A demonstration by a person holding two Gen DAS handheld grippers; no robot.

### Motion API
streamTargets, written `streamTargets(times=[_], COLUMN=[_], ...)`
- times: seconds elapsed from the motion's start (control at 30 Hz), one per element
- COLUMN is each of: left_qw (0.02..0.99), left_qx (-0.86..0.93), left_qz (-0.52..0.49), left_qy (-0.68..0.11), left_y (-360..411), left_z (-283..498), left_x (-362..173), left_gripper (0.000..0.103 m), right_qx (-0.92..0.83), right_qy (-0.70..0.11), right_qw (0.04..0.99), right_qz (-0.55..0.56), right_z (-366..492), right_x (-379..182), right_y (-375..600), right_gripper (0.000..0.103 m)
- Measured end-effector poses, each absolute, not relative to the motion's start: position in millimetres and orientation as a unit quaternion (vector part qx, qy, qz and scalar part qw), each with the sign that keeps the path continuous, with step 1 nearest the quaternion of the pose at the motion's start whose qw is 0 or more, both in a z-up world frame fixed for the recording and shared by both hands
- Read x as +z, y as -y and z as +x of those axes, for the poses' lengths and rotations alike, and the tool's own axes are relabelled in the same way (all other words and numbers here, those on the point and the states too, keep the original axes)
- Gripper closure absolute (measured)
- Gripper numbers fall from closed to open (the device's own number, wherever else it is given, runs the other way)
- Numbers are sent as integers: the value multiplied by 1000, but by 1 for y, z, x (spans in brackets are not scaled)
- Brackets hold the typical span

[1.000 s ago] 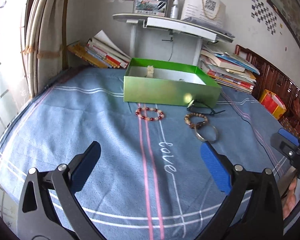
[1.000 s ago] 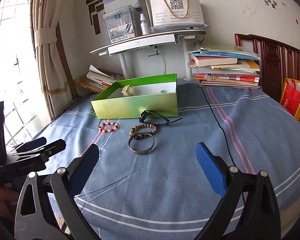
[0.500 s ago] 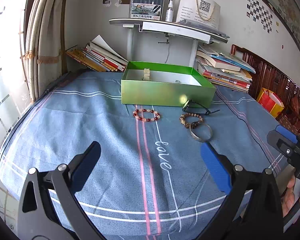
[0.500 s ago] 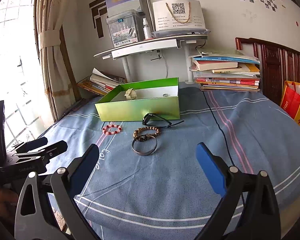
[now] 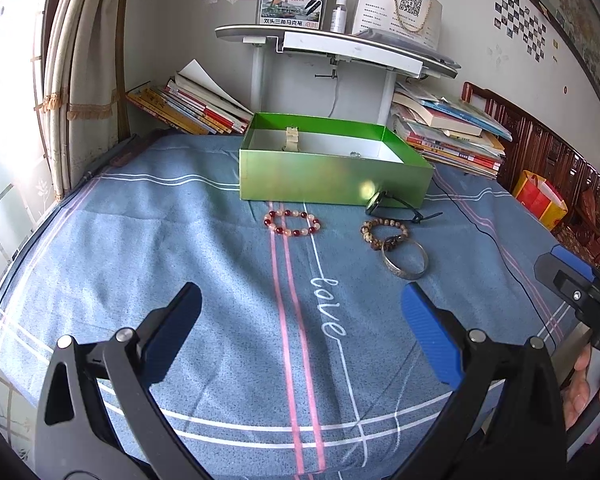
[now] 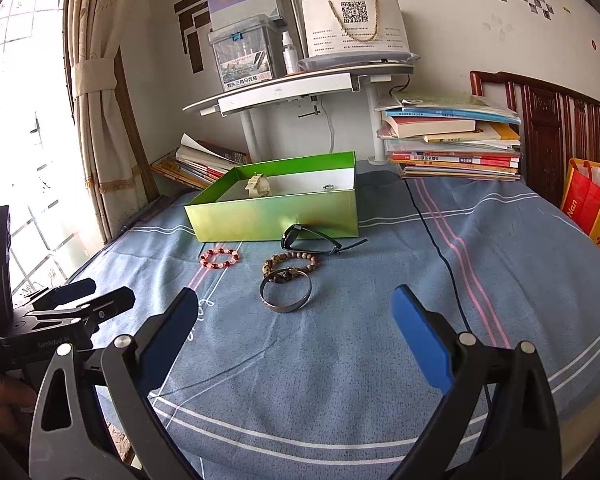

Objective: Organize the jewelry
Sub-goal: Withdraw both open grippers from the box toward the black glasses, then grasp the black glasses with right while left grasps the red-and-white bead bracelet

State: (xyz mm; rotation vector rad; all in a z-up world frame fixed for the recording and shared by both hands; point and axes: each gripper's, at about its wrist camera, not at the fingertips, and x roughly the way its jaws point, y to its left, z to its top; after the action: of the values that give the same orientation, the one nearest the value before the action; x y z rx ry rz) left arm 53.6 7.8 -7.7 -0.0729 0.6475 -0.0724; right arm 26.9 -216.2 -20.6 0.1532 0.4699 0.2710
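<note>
- Bright daylight floods from the window (image 6: 16,92) at left (blown out white).
- Glare spot on the green box (image 5: 367,190).
- Fisheye bends edges; corners dark.

Book stacks (image 6: 452,148) (sunglasses (image 6: 312,238) nearby)

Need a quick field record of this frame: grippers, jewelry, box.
left gripper: open, empty, above cloth
right gripper: open, empty
green box: open, on blue cloth
in box: pale item; small ring-like piece
outside box: red bead bracelet, brown bead bracelet, metal bangle, sunglasses
</note>
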Motion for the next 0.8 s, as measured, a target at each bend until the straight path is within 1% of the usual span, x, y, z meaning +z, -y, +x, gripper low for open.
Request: streamTargets(times=[0.3, 0.4, 0.57, 0.63, 0.7, 0.8], left_qw=[943, 942, 939, 940, 938, 934], left_qx=[-39, -40, -43, -44, -45, -52], left_qz=[-39, -36, -22, -6, 15, 54], left_qy=[-327, -333, -340, -340, -343, -349], left_y=[-10, -9, -6, -4, -1, 7], left_z=[65, 73, 92, 106, 122, 143], left_x=[-12, -16, -20, -20, -20, -23], left_gripper=[4, 4, 4, 4, 4, 4], right_qx=[137, 130, 121, 115, 116, 122], right_qy=[-245, -253, -291, -301, -314, -327], right_qw=[957, 957, 949, 947, 942, 937], right_qz=[78, 61, 26, 10, -5, -18], right_z=[55, 80, 129, 146, 165, 186], right_x=[-21, -20, -30, -34, -39, -46], right_y=[219, 217, 206, 201, 194, 187], right_gripper=[8, 8, 8, 10, 16, 20])
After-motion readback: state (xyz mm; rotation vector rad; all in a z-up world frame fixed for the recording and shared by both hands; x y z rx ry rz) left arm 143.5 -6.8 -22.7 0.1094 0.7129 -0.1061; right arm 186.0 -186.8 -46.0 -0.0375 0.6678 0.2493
